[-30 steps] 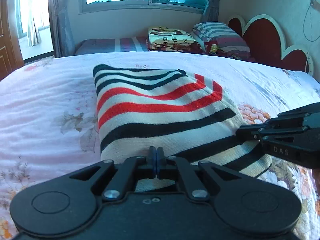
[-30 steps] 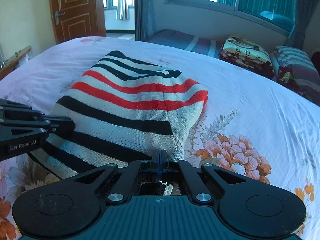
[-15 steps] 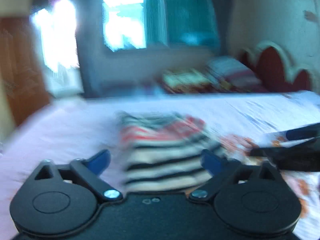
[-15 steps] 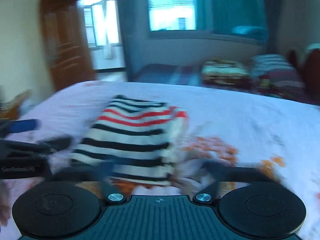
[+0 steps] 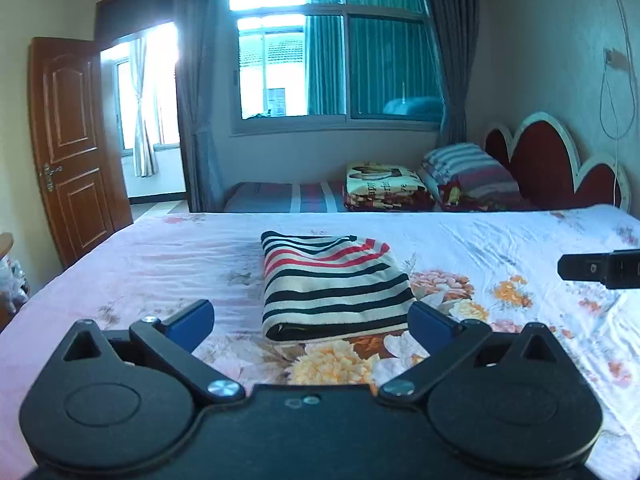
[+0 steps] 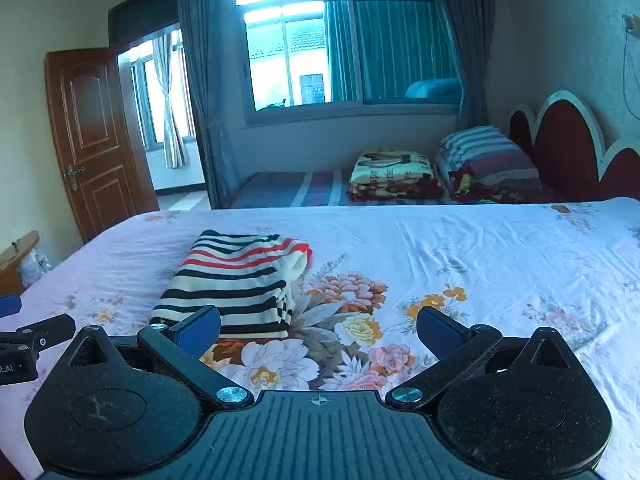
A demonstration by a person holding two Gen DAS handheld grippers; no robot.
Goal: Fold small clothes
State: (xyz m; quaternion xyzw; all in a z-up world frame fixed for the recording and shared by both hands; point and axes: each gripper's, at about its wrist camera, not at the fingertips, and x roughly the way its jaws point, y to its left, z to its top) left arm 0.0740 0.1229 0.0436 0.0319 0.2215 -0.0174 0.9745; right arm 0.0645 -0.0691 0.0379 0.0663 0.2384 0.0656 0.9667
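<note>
Left gripper [image 5: 310,320]: blue-padded fingers spread wide apart, nothing between them, held above the floral bedsheet [image 5: 500,248]. Right gripper [image 6: 318,326]: fingers likewise spread wide, holding nothing.

Striped sweater [image 5: 330,284] lies folded into a compact rectangle on the sheet, centre of the left wrist frame, beyond the finger gap and touching neither pad. In the right wrist frame it sits left of centre, its near edge just behind the left blue fingertip [image 6: 198,330].

Background, upper half of both frames: window [image 5: 336,68], wooden door [image 5: 74,164] at left, red headboard [image 5: 552,164] at right, folded blanket [image 5: 386,186] beside a striped pillow [image 5: 468,172].
</note>
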